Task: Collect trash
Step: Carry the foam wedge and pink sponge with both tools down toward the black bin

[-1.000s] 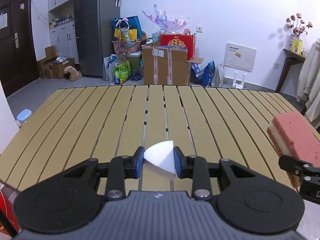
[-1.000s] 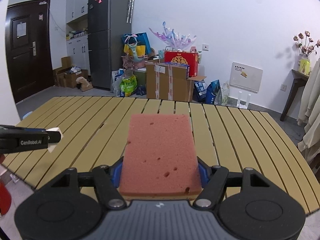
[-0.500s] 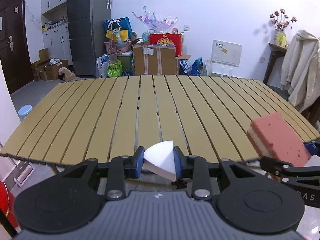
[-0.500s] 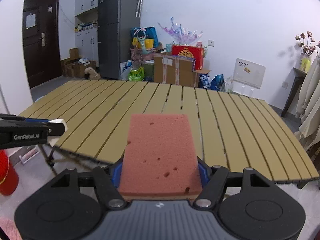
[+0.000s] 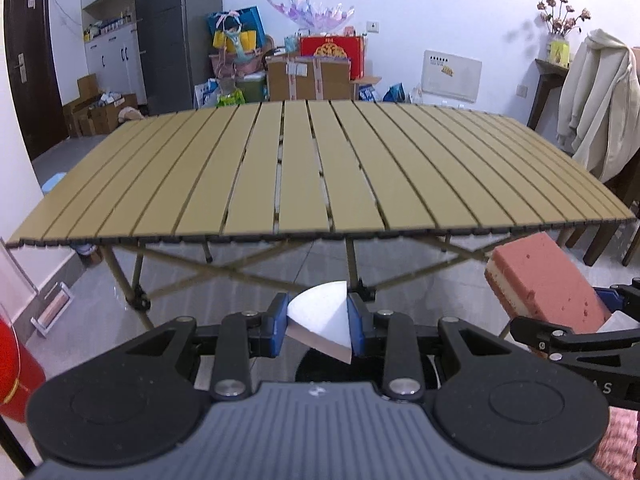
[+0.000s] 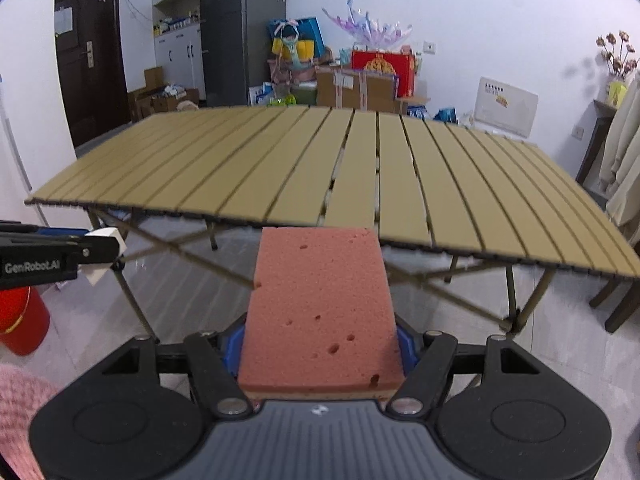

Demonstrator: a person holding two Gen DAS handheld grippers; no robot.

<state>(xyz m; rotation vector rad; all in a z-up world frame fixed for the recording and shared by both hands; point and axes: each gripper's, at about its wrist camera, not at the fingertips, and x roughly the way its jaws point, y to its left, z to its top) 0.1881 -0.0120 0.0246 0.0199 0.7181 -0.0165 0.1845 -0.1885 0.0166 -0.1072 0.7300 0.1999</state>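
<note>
Hidden or cut off: the red bucket (image 6: 20, 320) on the floor at left is cropped by the frame edge in both views, so its contents cannot be seen. In the left wrist view the right gripper's near side is partly out of frame, and its sponge's rear end is covered by the jaws. A pink textured patch at the lower corners of both views is too cropped to identify.

Jaws: the left gripper (image 5: 319, 322) has its jaws closed in on one white wedge-shaped foam piece (image 5: 320, 318), blue pads pressing both flat sides; the curved edge points forward. The right gripper (image 6: 320, 344) has its jaws set wider, clamping one pink sponge (image 6: 320, 304) with a pale lower layer, which juts forward past the fingertips.

Position: both grippers sit off the near edge of the table (image 5: 320, 168), over the tiled floor, side by side and apart. Each appears at the margin of the other's view.

Count: two grippers, one foam piece, one sponge, one slatted folding table, one bucket. Nothing rests on the table slats.
</note>
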